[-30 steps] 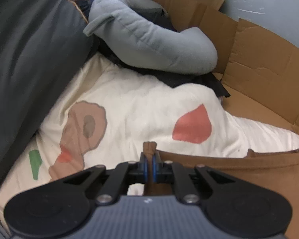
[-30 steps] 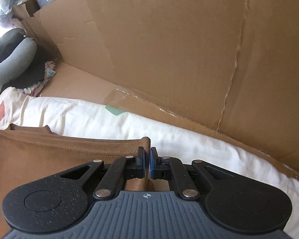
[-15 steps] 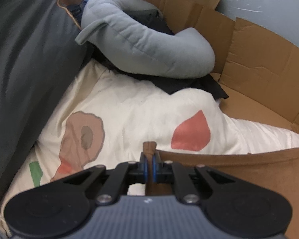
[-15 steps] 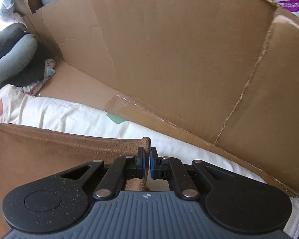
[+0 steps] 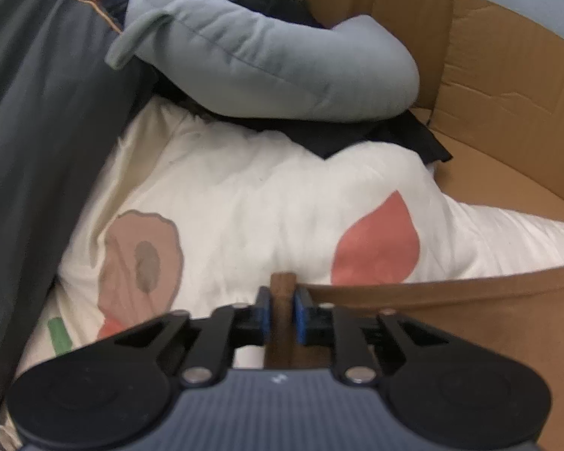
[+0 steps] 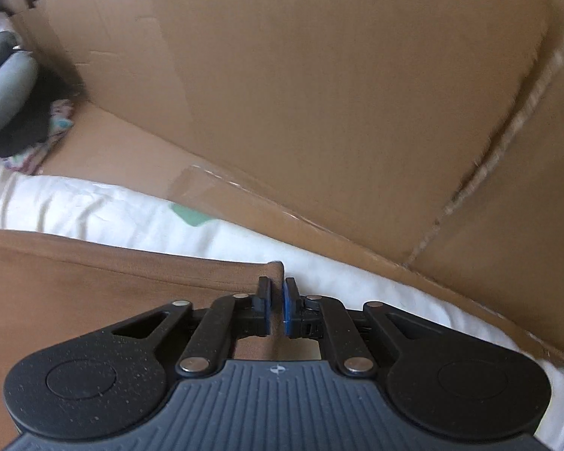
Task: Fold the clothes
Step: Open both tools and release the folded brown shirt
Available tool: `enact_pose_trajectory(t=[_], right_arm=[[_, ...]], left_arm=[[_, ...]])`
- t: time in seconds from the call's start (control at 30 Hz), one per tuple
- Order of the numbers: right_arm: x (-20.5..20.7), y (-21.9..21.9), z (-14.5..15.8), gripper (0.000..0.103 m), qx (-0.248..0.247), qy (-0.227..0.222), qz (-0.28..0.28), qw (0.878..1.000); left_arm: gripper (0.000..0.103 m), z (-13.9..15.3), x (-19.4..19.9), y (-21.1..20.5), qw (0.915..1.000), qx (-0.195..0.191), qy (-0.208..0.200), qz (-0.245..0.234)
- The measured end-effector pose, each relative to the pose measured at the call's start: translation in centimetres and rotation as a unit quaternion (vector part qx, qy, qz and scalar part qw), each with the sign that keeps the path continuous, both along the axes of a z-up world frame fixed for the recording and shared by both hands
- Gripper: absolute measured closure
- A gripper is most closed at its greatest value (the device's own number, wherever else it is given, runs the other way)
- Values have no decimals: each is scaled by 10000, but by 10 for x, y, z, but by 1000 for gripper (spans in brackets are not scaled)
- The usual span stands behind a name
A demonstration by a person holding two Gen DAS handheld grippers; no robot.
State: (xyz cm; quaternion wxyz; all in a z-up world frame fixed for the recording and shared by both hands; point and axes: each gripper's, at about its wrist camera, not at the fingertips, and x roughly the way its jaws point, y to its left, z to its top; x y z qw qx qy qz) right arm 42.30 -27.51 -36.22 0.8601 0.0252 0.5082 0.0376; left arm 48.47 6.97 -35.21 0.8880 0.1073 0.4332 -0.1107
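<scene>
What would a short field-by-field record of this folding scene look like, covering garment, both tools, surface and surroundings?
garment: brown cloth, its top edge stretched between the two tools
left tool: jaws just opening, a corner of the cloth between the pads, gaps visible
right tool: jaws just opening, the other corner between them
surface: white printed duvet
behind: grey U-shaped pillow on dark fabric
surroundings: cardboard walls

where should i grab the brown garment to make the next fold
Grip the brown garment at its two far corners, coming from above: the left gripper and right gripper, jaws just opening, straddle them, where the taut straight hem ends.
</scene>
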Motion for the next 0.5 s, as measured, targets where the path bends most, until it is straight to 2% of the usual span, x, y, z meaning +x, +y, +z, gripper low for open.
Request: enact_pose_trajectory(t=[0.07,0.13,0.23,0.3,0.33,0.37,0.4,0.5], right_arm=[[-6,-3,5,80,-9,-96,-111,9999],[-13,-7,13,66,50,-224,-179,9996],[-29,-8,28,62,143,-439,-322,9984],[-43,-7,39,62,121,-567,-480,9972],[-52,-4,45,59,17,-663,-519,9964],[-62,1,51,51,-27,-750,-456,9961],[-72,7,56,49,-14,-824,-353,9960],[-94,23,66,49,79,-968,-28,9953]], left_arm=[[68,8,-3,8,9997,-205,36,127],[56,16,-12,10,9998,-143,-80,58],[46,27,-28,11,9996,-30,-248,-115],[45,32,-35,9,9995,-12,-253,-169],[45,34,-38,9,9995,-3,-256,-196],[45,37,-41,9,9995,-37,-233,-196],[43,42,-44,9,9995,-121,-230,-152],[27,51,-55,8,9991,-308,-240,-140]])
